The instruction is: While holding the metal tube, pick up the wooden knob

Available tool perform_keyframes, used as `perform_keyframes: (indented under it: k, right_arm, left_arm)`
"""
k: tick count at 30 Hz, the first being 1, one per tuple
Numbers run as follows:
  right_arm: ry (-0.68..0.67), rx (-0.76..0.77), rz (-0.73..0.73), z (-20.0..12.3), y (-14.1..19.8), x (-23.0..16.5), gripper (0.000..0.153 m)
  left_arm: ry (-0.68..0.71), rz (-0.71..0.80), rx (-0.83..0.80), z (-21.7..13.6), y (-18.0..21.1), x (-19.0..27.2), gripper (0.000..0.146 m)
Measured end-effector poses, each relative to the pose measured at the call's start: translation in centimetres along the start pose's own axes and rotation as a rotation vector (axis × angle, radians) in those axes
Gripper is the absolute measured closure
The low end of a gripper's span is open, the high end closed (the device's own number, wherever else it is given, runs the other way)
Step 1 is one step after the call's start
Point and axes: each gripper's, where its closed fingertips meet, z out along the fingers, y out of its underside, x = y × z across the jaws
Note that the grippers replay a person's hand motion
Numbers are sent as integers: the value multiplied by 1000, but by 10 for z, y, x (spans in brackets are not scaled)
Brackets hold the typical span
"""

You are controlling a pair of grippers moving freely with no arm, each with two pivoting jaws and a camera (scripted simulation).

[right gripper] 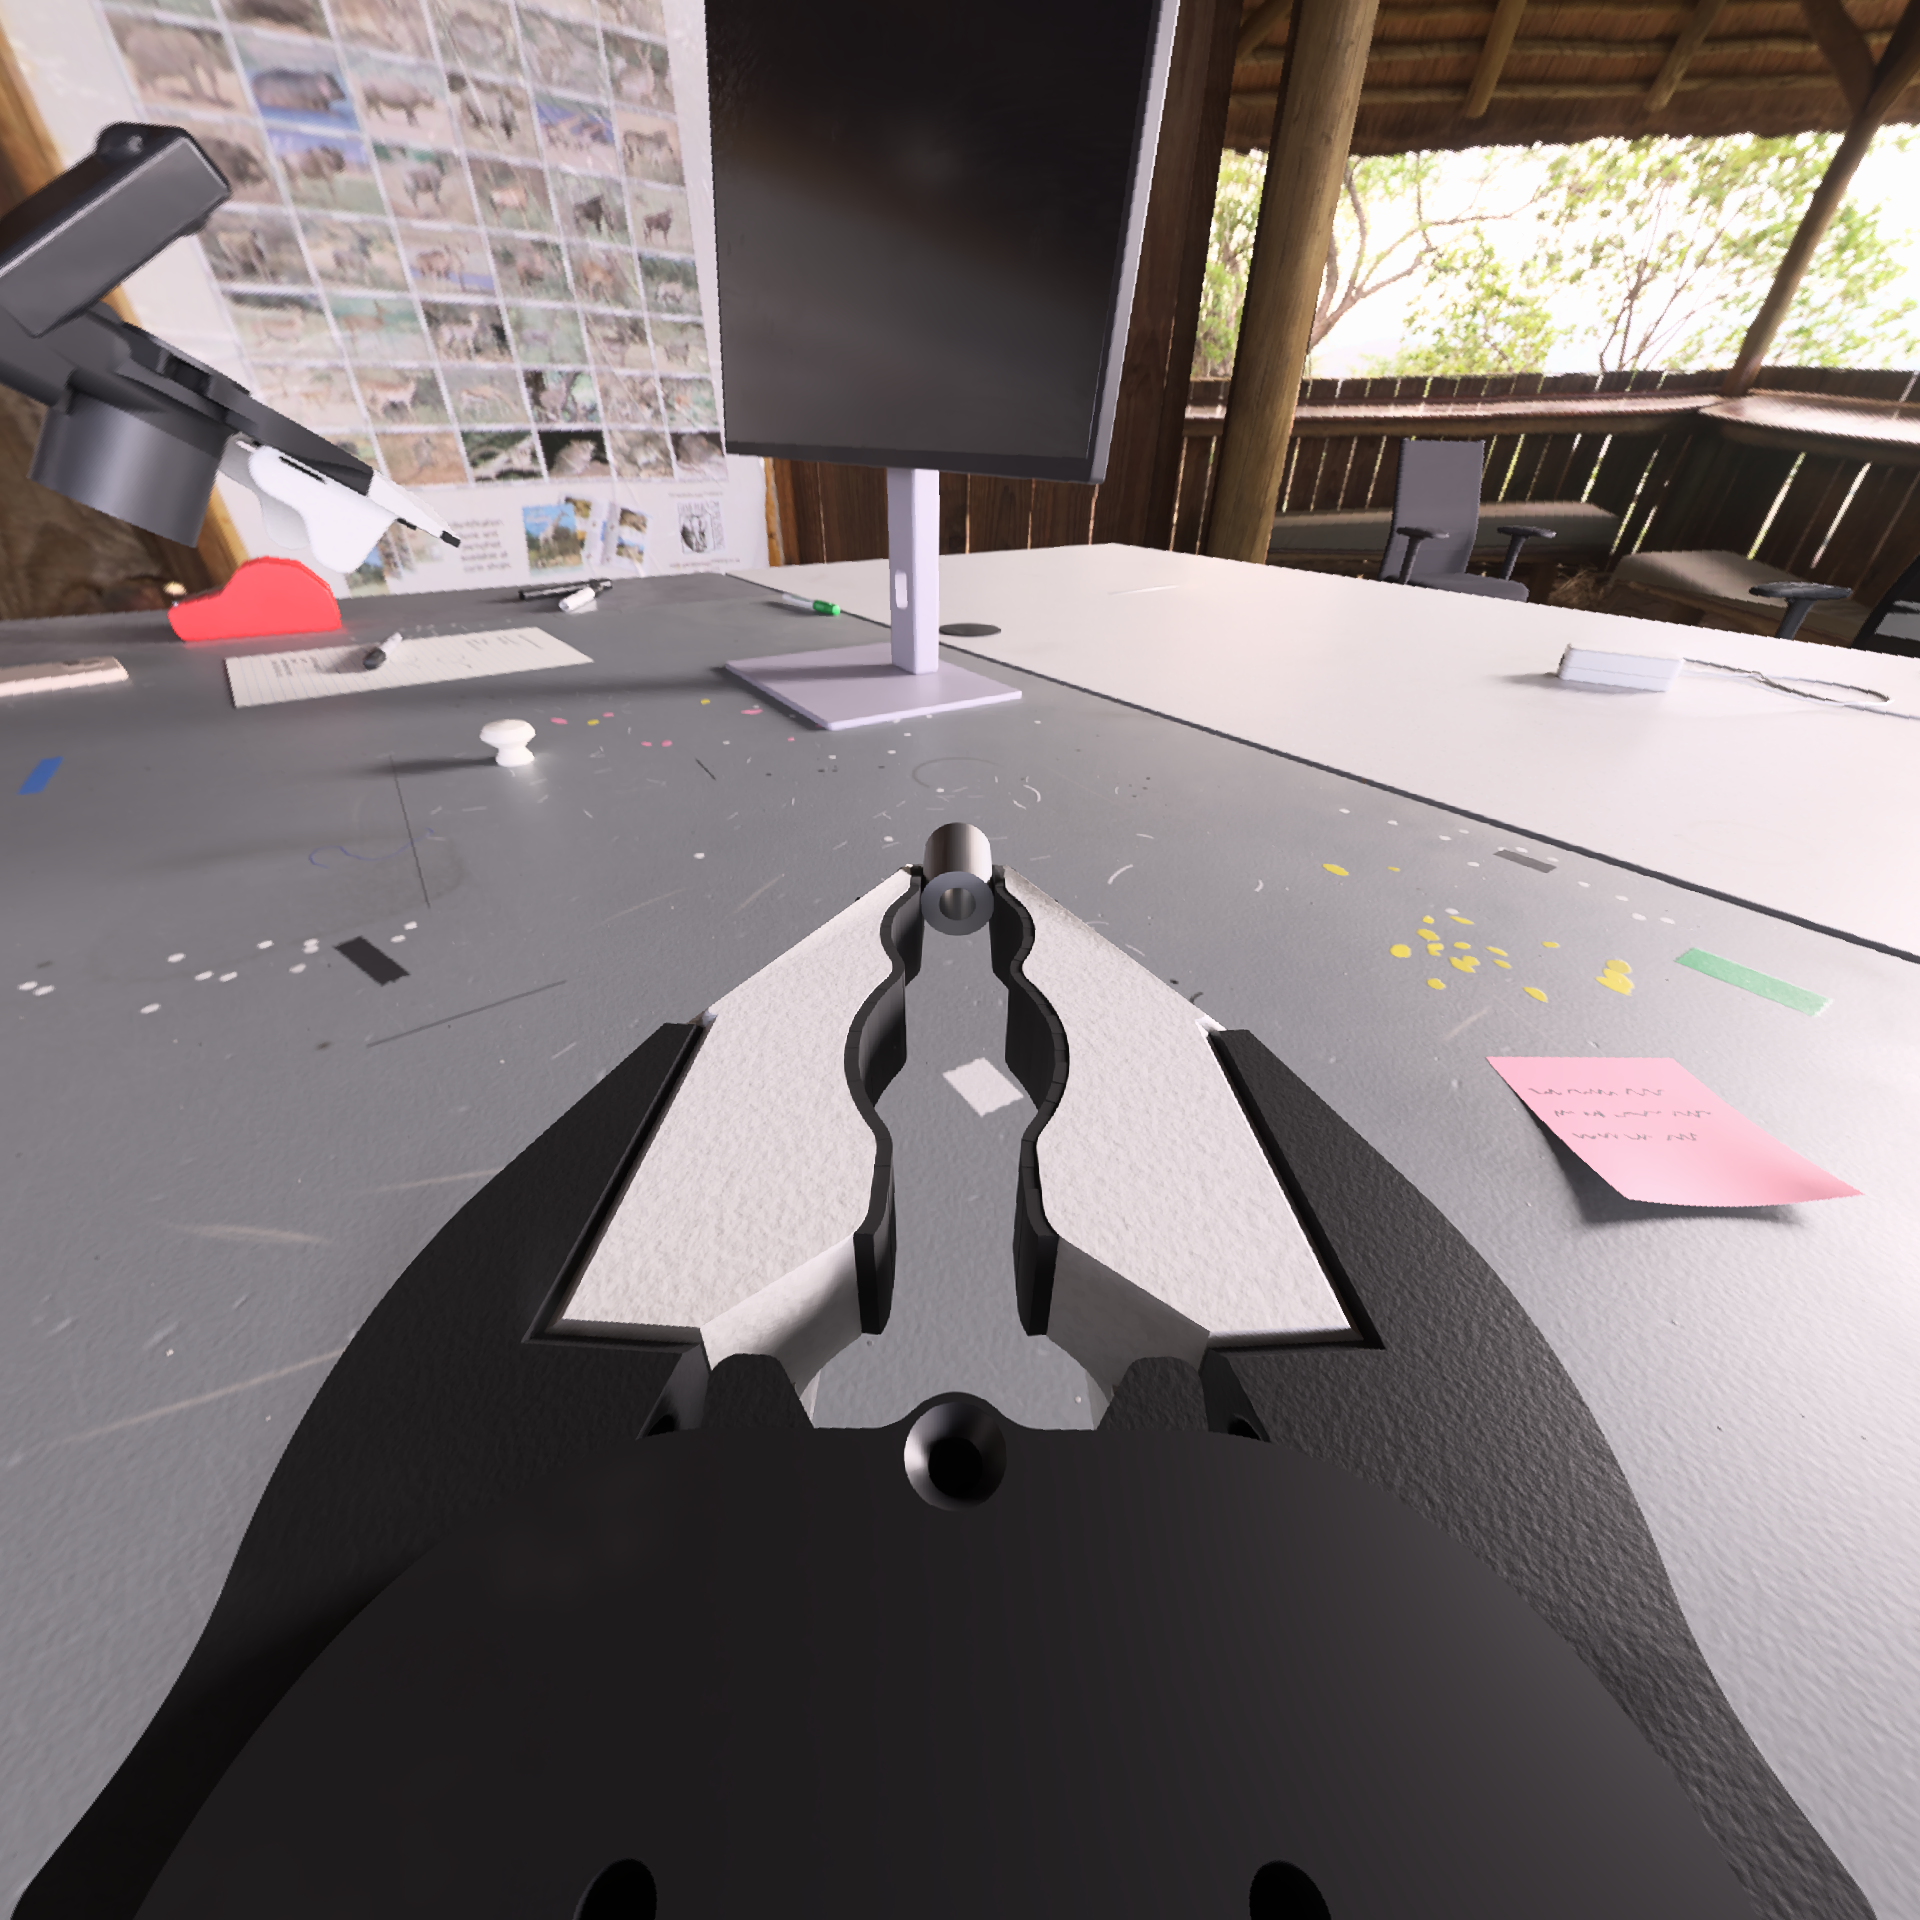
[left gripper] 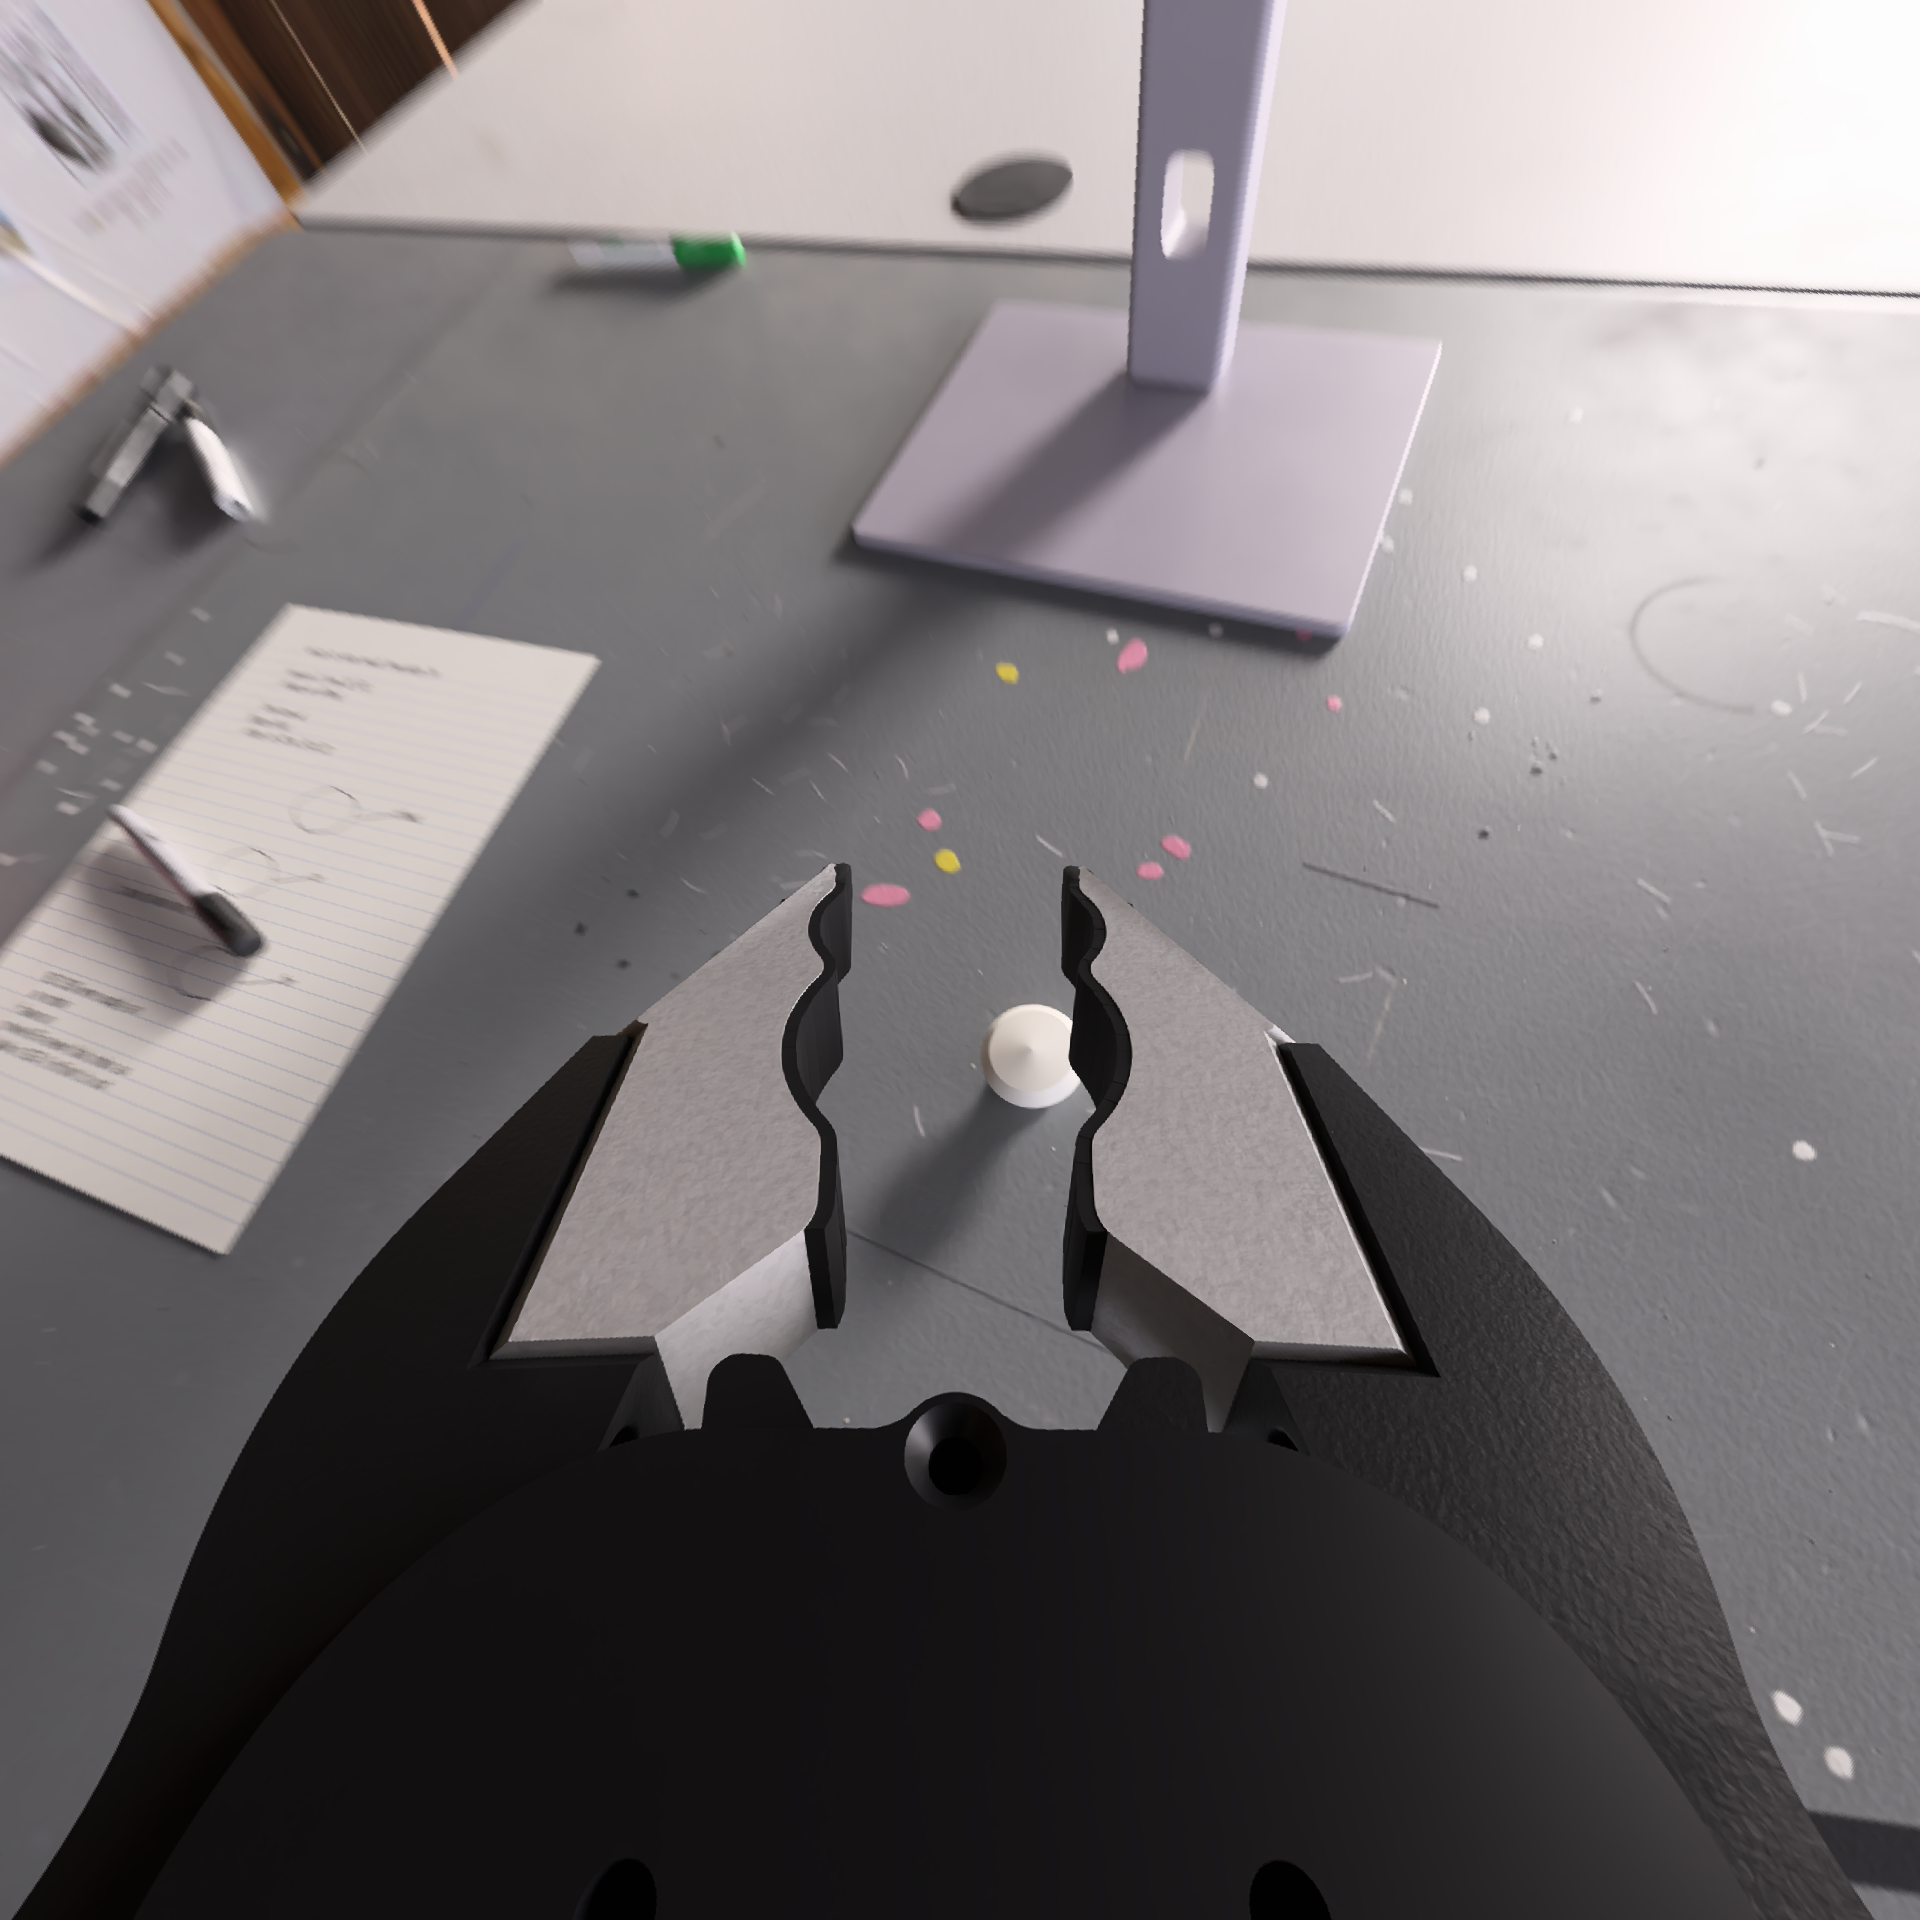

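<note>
My right gripper (right gripper: 958,894) is shut on a short grey metal tube (right gripper: 958,881), pinched at the fingertips and held above the grey desk (right gripper: 623,1039). The knob (left gripper: 1029,1051) is white, mushroom-shaped, and stands on the desk (left gripper: 1558,935). In the left wrist view it lies below and between the fingers of my left gripper (left gripper: 956,888), close to the right finger (left gripper: 1174,1091). The left gripper is open and empty, hovering above the knob. The right wrist view shows the knob (right gripper: 508,741) far left, with the left gripper (right gripper: 312,488) in the air above and left of it.
A monitor stand (left gripper: 1143,478) stands beyond the knob; its screen (right gripper: 914,229) shows in the right wrist view. A lined note sheet (left gripper: 281,883) with a pen (left gripper: 187,883) lies left. A green marker (left gripper: 665,252), a pink sticky note (right gripper: 1652,1132) and a red object (right gripper: 255,603) lie about.
</note>
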Motion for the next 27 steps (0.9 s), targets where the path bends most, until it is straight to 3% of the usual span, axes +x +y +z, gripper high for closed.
perform_keyframes:
  k: [1, 2, 3, 4, 6, 14, 21, 27]
  right_arm:
    - [-2, 9, 8, 1, -1, 0, 141]
    - [-6, 16, 17, 2, -3, 1, 141]
    - [-11, 21, 27, 4, -3, 1, 141]
    - [-20, 23, 36, 6, -4, 0, 141]
    - [-41, 23, 48, 12, -3, -4, 141]
    - [-139, -3, 18, 36, 1, -29, 141]
    - [-162, -52, -47, 41, 11, -40, 141]
    - [-126, -93, -66, 28, 21, -35, 141]
  left_arm:
    - [-16, 6, 33, -10, -8, -4, 106]
    - [-85, 17, 92, -22, -18, -11, 117]
    - [-114, 34, 181, -34, -28, -13, 141]
    - [-72, 29, 204, -42, -31, -7, 146]
    - [53, 15, 157, -48, -25, 6, 146]
    - [21, 47, -42, -13, 36, 11, 146]
    - [135, -17, -181, 19, 75, 25, 104]
    - [93, 157, -428, 50, 116, 19, 75]
